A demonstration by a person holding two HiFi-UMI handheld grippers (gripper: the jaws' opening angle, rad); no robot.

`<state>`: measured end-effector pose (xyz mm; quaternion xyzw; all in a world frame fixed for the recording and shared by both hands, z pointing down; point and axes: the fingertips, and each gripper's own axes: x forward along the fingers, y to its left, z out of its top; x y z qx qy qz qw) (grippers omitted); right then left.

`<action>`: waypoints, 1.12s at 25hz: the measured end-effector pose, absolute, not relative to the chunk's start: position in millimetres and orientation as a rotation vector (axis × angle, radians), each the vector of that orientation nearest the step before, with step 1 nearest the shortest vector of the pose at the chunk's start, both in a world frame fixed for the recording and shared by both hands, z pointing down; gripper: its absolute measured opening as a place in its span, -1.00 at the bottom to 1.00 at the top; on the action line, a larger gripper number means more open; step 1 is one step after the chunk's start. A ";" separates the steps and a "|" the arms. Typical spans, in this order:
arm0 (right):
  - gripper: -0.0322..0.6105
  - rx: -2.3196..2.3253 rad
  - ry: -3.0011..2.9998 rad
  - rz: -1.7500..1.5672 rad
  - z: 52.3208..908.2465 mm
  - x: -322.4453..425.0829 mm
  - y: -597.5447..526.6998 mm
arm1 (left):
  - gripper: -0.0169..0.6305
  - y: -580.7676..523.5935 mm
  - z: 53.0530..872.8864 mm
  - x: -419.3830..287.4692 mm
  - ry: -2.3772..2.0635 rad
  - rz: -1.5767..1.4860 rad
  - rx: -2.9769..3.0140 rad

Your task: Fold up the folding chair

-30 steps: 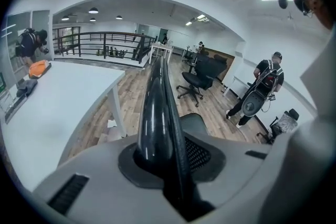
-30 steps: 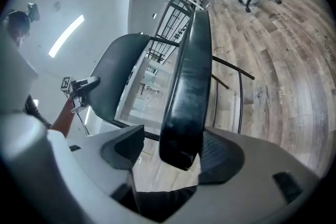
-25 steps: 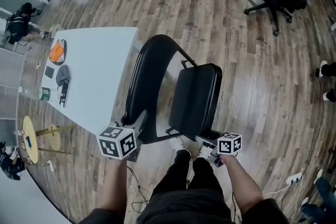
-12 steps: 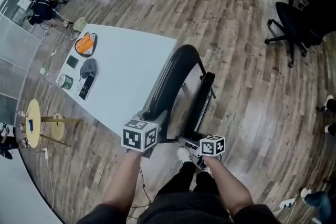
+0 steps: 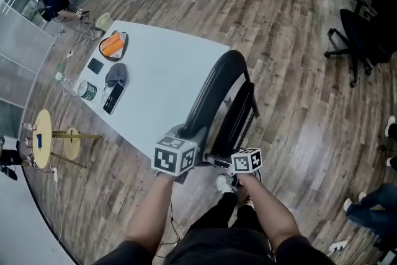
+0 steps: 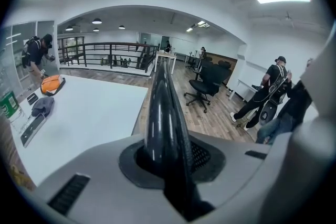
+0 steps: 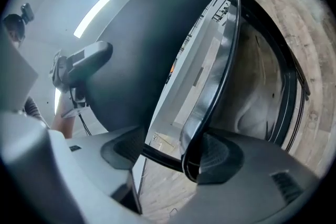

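Head view looks down on the folding chair (image 5: 214,91) standing on the wood floor (image 5: 298,90) right in front of me; its seat (image 5: 237,118) is tipped up nearly flat against the backrest (image 5: 211,99), with just a slim gap between the two.

My left hand-held gripper (image 5: 184,135) is clamped narrow on the lower edge of the backrest; in the left gripper view that glossy black rim (image 6: 159,107) runs straight up out of the left hand-held gripper (image 6: 168,160), both pads pressed on it.

My right hand-held gripper (image 5: 218,162) sits just to the right of the left one, at the near end of the seat; in the right gripper view the right hand-held gripper (image 7: 173,152) is closed on the seat's edge, with a thin black bar and the curved frame tube (image 7: 223,71) caught between the pads; the dark seat pad (image 7: 142,44) fills the space above the jaws.

A white surface (image 5: 161,65) spreads out to the left of and beyond my left hand-held gripper, touching or almost touching the backrest; can't tell which. Far off on its left end lie an orange thing (image 5: 113,45), a grey cap (image 5: 115,75) and a dark phone (image 5: 113,97); a black office chair (image 5: 363,40) stands well away, beyond and to the right of my right hand-held gripper.
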<state>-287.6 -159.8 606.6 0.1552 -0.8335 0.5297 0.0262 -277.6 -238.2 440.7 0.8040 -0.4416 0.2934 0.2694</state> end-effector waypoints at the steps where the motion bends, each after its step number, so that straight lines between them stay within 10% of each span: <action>1: 0.09 0.474 -2.570 1.620 607.4 -291.7 -161.9 | -0.73 -240.1 440.5 -281.7 -1.189 0.790 2.167; 28: 0.02 0.445 -2.508 1.548 619.9 -371.9 -195.2 | -0.67 -285.5 451.2 -385.0 -1.210 0.704 2.164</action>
